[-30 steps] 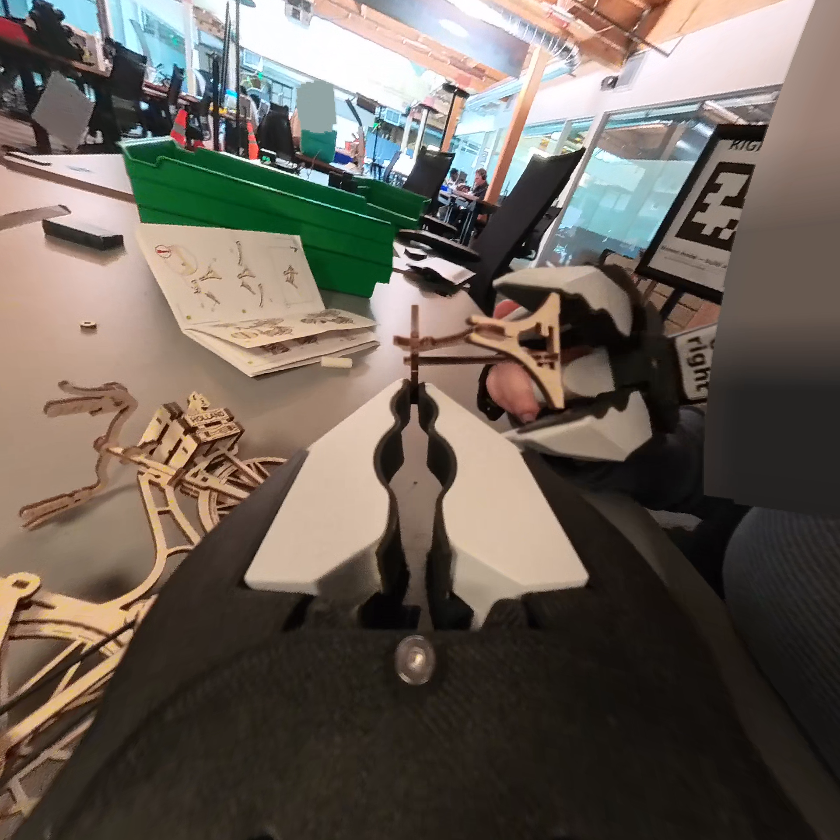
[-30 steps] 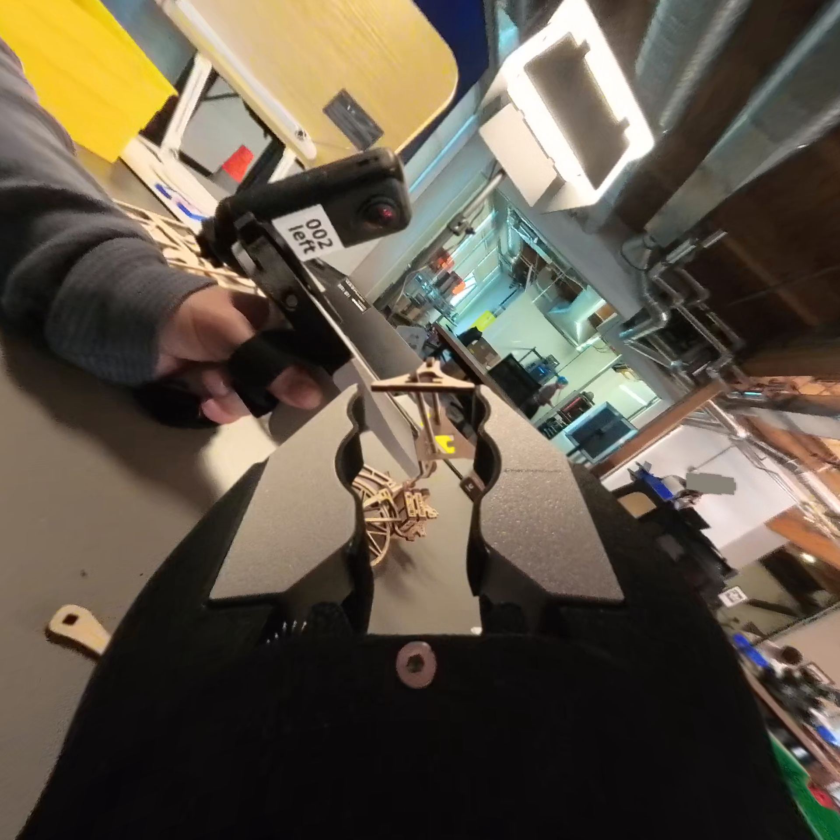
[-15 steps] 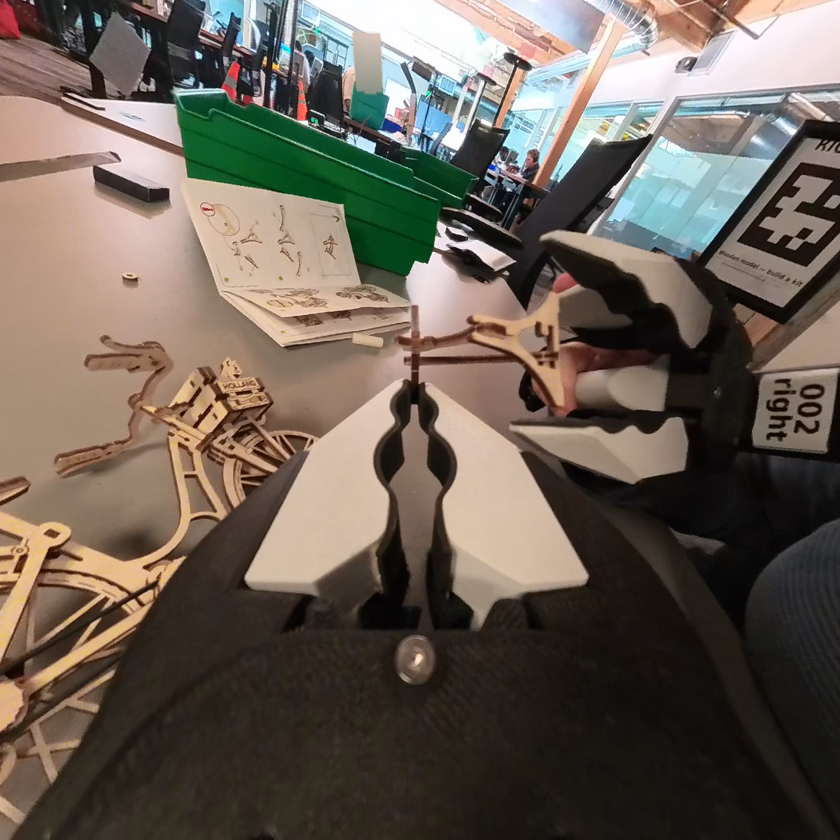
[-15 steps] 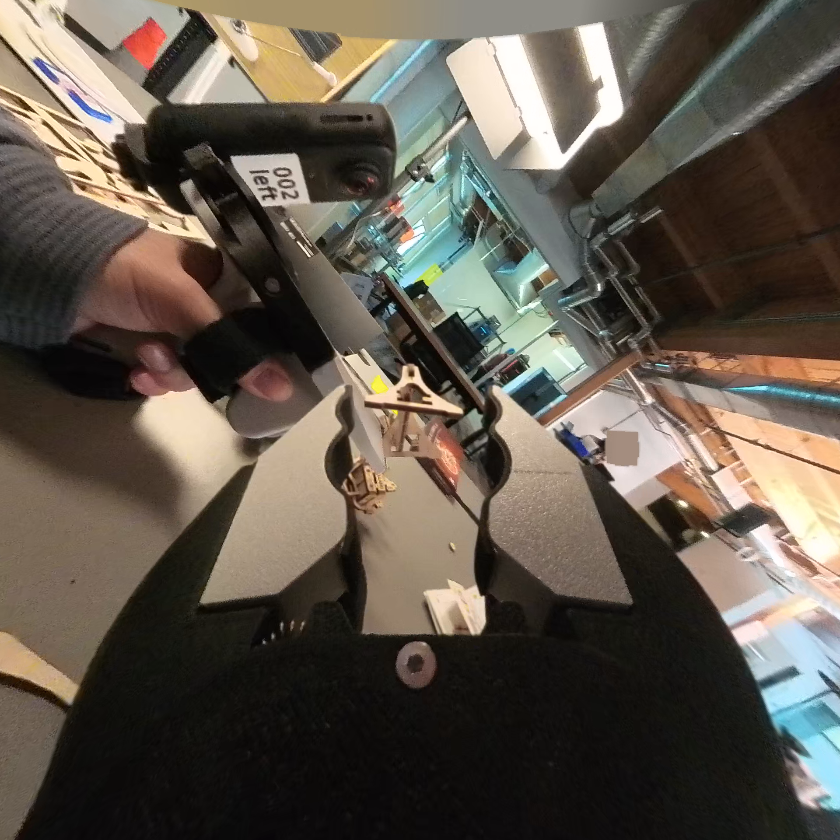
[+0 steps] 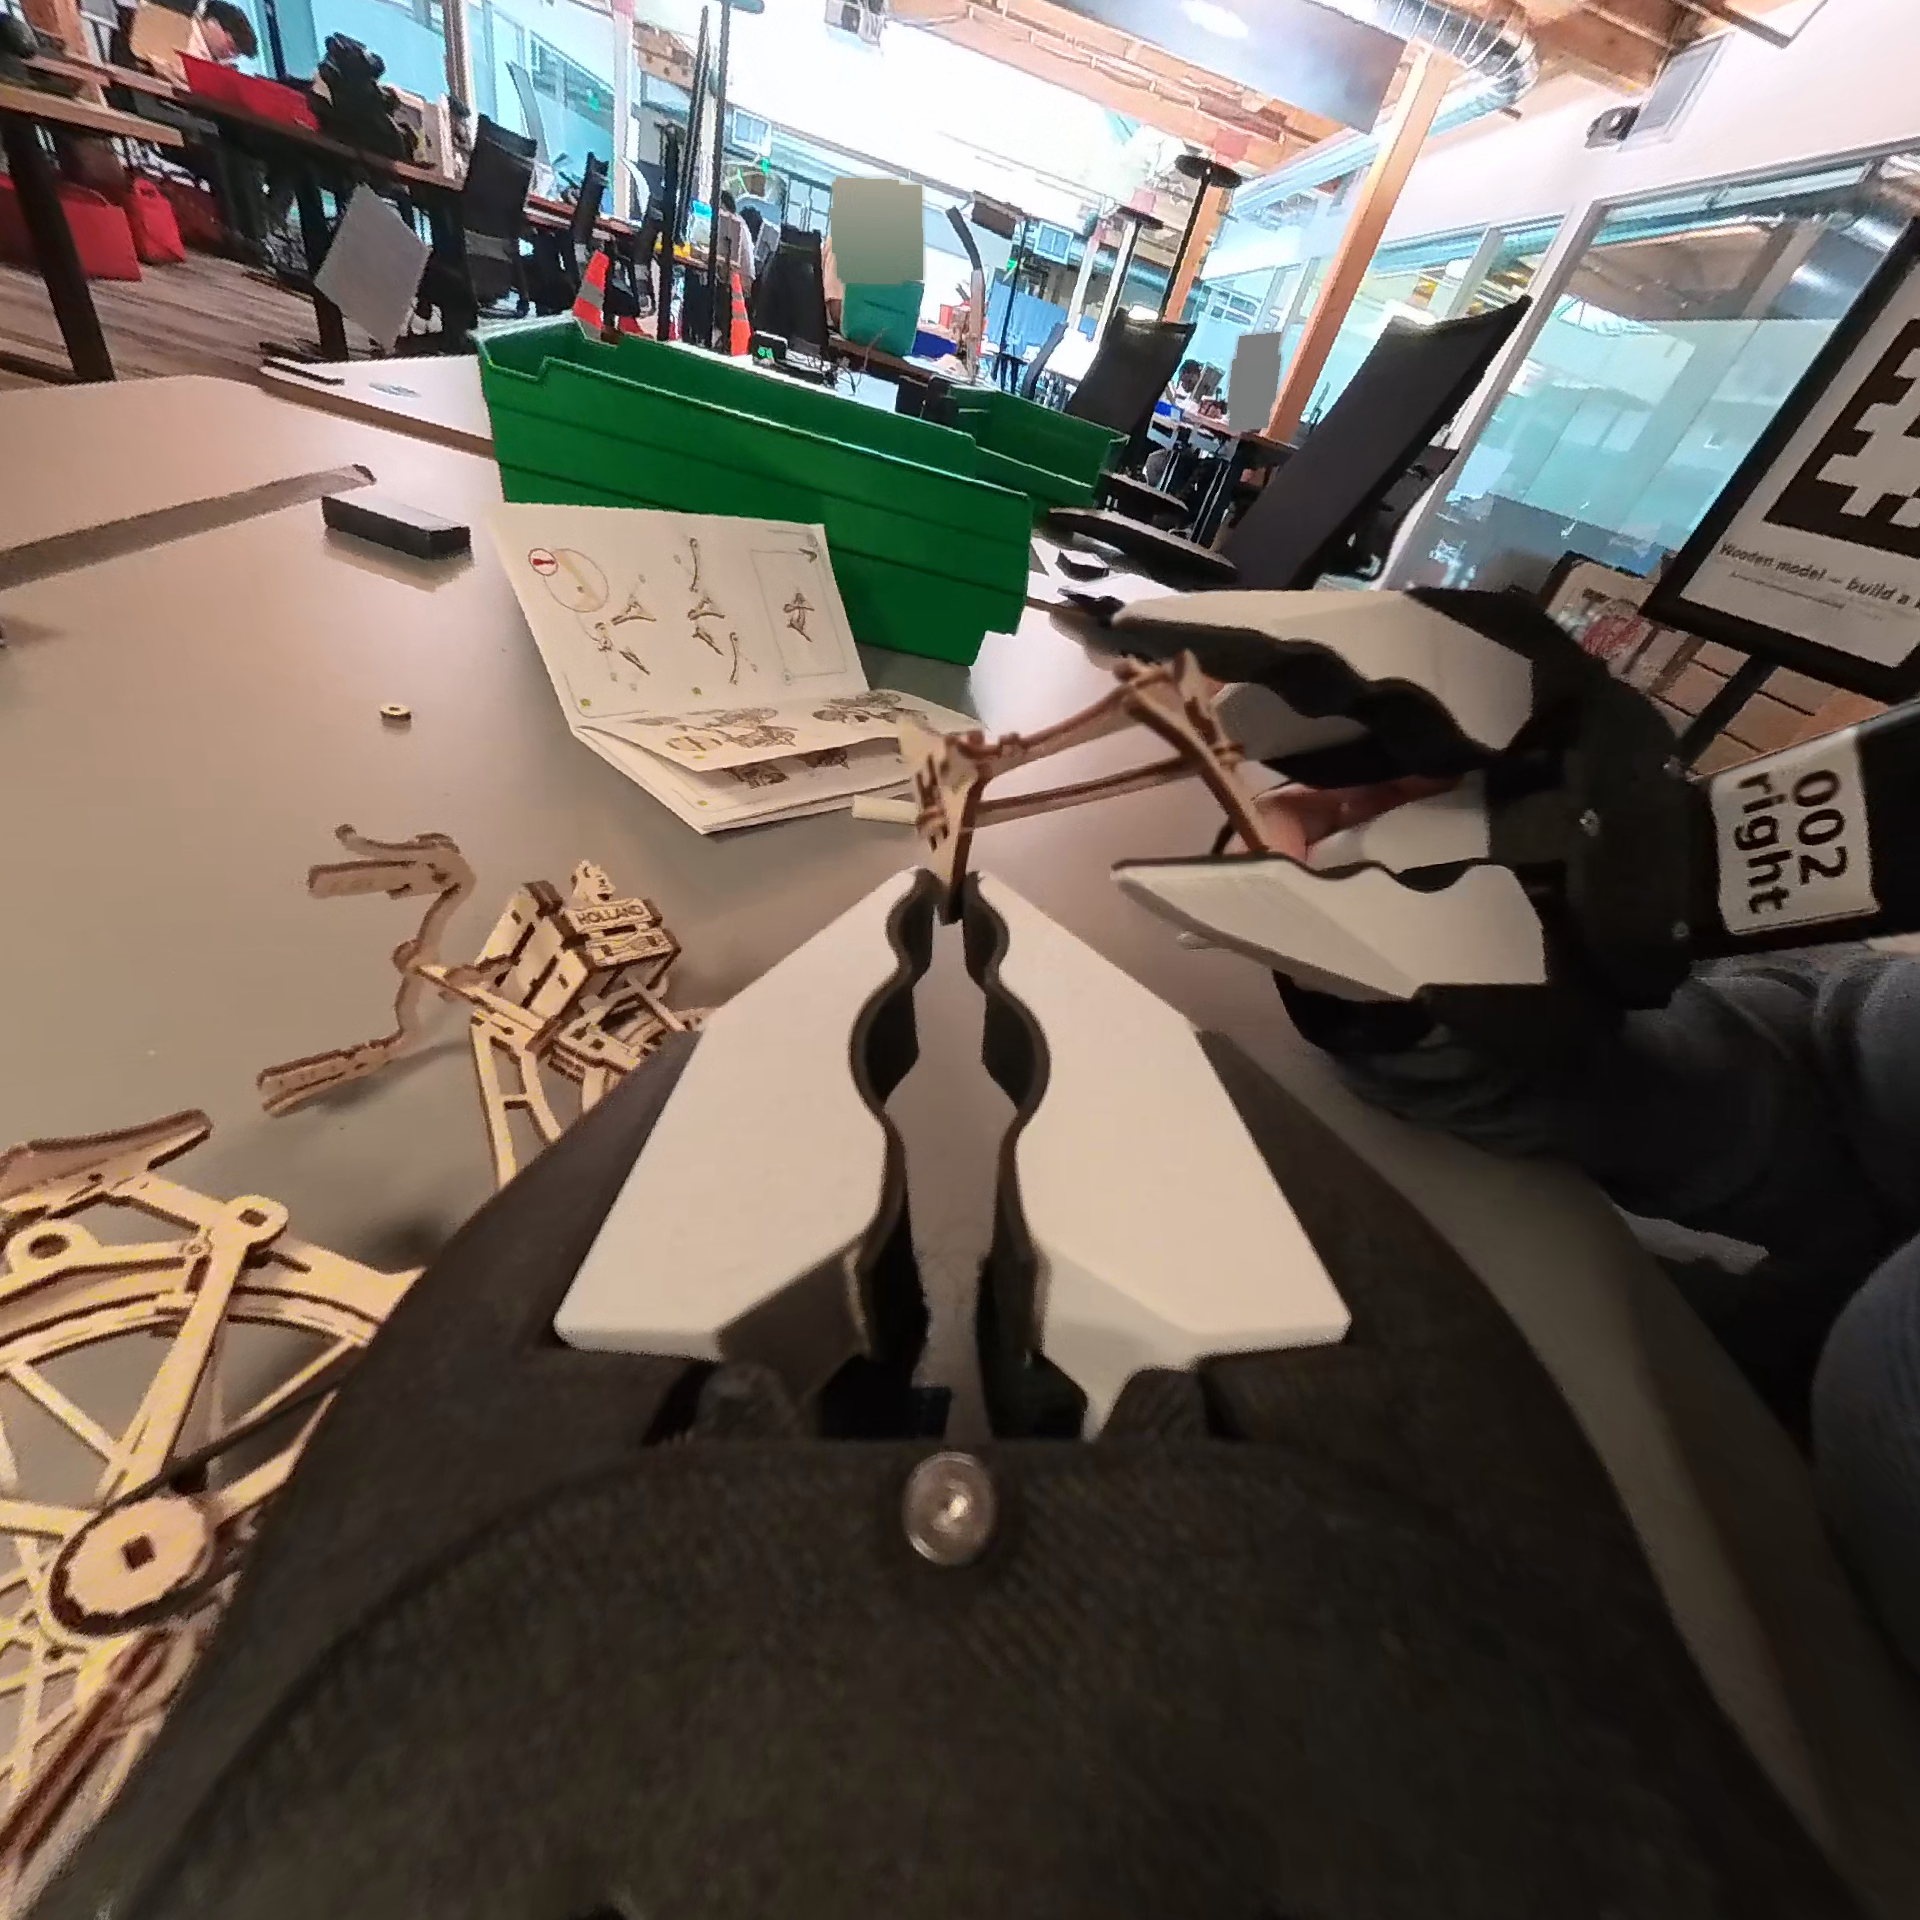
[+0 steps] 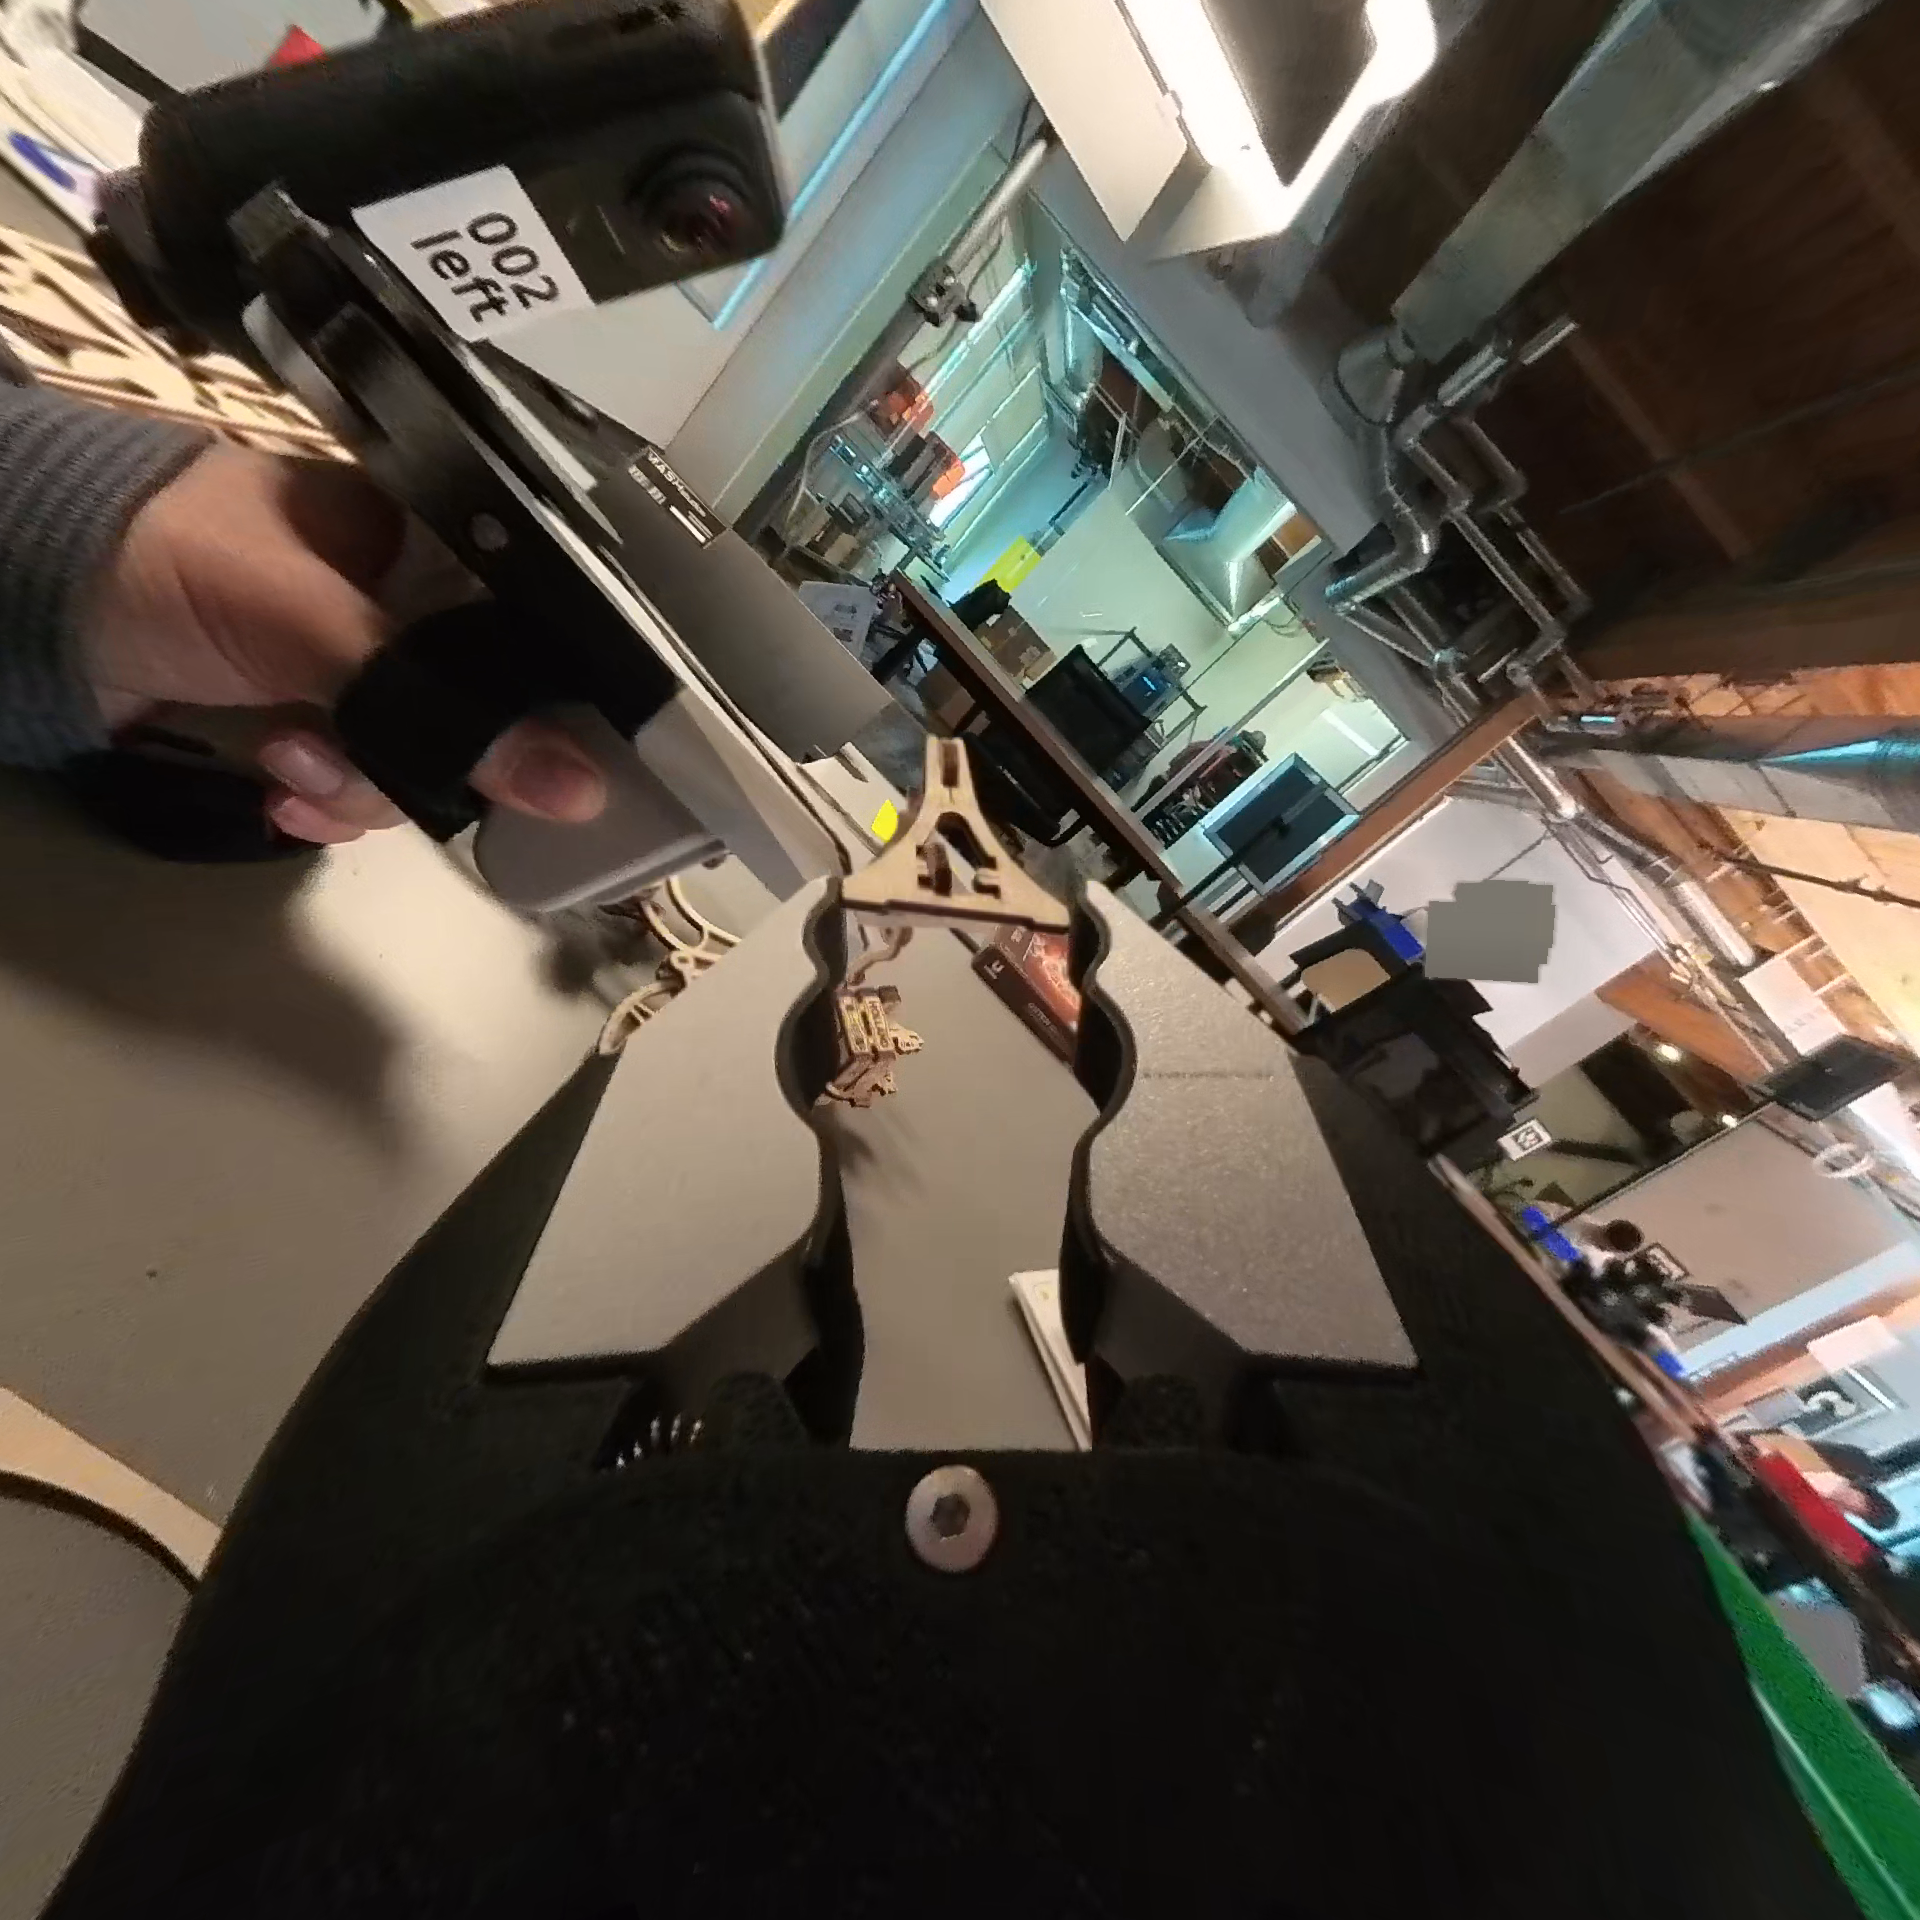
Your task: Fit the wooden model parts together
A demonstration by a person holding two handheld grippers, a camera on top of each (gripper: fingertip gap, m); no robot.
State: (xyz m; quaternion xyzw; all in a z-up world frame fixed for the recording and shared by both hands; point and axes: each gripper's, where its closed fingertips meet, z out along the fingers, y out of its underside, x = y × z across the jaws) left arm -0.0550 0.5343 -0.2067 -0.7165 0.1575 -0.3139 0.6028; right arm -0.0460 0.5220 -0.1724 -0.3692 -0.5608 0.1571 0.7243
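My left gripper (image 5: 945, 902) has white fingers and is shut on the small head end (image 5: 940, 800) of a thin wooden frame part. Two thin rods run from that end up to the right, to a triangular end (image 5: 1195, 727). My right gripper (image 5: 1127, 753) holds that end. In the right wrist view the black fingers of my right gripper (image 6: 951, 914) clamp the triangular piece (image 6: 951, 873) across their tips, apex up. Both grippers hold the one part above the grey table (image 5: 208, 727).
Loose wooden bicycle parts (image 5: 156, 1351), a small wooden box assembly (image 5: 582, 945) and a curved piece (image 5: 384, 935) lie at left. An open instruction booklet (image 5: 707, 665), green bins (image 5: 748, 488), a black block (image 5: 395, 511) and a framed sign (image 5: 1818, 468) stand beyond. Only a small space, under 4 cm, lies between the two pairs of fingers.
The wooden part has tilted: its rods now slope up toward the right gripper. The right gripper has swung right and rolled, and the triangle's apex now points up in its view.
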